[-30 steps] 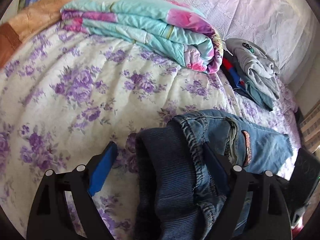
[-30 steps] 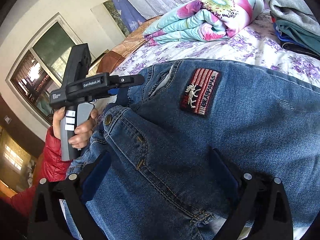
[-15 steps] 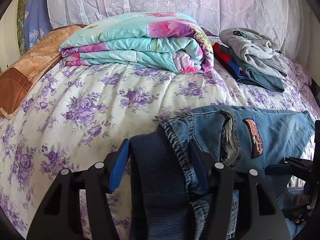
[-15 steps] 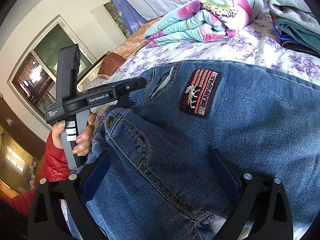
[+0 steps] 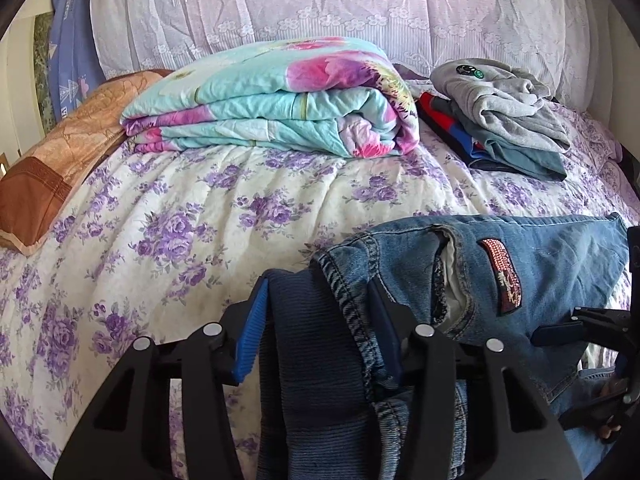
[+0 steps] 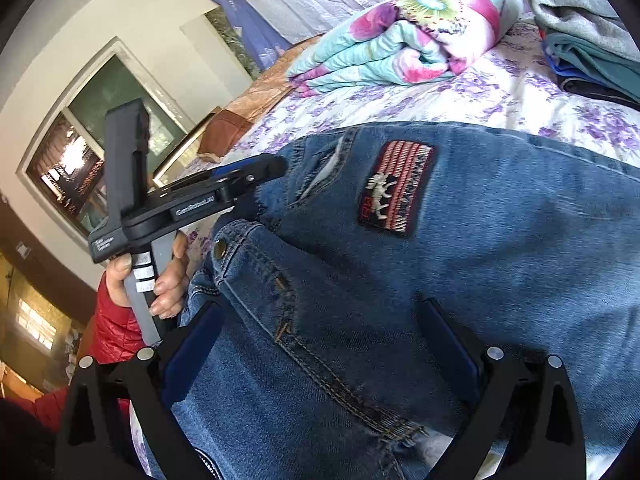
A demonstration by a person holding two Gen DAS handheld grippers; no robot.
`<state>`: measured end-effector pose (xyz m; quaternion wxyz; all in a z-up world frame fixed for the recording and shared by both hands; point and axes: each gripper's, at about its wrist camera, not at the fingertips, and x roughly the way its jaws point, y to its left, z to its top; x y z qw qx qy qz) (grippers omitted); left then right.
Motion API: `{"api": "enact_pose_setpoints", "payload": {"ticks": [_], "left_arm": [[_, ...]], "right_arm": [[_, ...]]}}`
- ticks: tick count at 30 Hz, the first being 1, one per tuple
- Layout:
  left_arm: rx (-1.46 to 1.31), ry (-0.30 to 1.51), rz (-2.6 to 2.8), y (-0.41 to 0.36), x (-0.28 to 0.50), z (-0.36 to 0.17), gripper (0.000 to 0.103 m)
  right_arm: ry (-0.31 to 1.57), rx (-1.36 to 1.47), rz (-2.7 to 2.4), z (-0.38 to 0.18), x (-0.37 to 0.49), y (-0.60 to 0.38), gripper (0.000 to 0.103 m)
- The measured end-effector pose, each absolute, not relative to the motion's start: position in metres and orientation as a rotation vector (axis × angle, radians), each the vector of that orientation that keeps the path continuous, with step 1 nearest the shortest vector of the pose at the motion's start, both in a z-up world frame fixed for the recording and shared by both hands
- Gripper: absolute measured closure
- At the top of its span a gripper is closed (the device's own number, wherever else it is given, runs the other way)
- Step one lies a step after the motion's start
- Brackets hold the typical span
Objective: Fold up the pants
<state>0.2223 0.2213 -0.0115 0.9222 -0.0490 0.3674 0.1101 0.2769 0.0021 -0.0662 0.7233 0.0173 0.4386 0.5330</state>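
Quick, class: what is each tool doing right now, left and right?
Left tool: closing on the jeans at the waistband, pads against the fabric.
Right tool: open, straddling the jeans, gripping nothing.

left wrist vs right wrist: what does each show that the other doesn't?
Left wrist only: the left gripper closing on the jeans' dark ribbed waistband, and the lavender lace headboard cover in full.

Right wrist only: the window, the person's hand on the left gripper's handle, a red sleeve, the jeans' metal button, and the right gripper straddling the denim.

Both: jeans with embroidered patch, folded floral quilt, clothes pile, purple-flowered bedspread.
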Motion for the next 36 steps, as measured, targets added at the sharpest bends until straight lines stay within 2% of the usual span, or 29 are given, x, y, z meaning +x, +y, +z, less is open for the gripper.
{"api": "enact_pose_setpoints", "payload": {"ticks": [2,6,12,16,23,36], "left_arm": [[-0.095,0.752,0.23,0.22,0.222,-0.011,0.056],[-0.09,0.752,0.231,0.22,0.222,-0.011,0.055],[-0.096,0.753,0.227,0.221,0.223,-0.011,0.055],[-0.099,0.753,0.225,0.221,0.223,-0.012,0.055],[-0.133,0.769,0.211,0.225,0.224,-0.013,0.055],[-0.229,0.825,0.189,0.241,0.23,-0.022,0.047]], "right_arm": [[0.969,0.045,1.151,-0.059,0.277,-0.002,0.003],[0.839,0.095,1.058,-0.031,0.286,-0.026,0.003],[0.778,-0.151,0.899,-0.007,0.327,-0.021,0.003],[0.792,-0.268,0.875,-0.008,0.356,-0.017,0.003],[0.83,-0.276,0.87,-0.027,0.372,-0.036,0.003],[0.807,-0.391,0.897,-0.031,0.383,-0.037,0.003]]}}
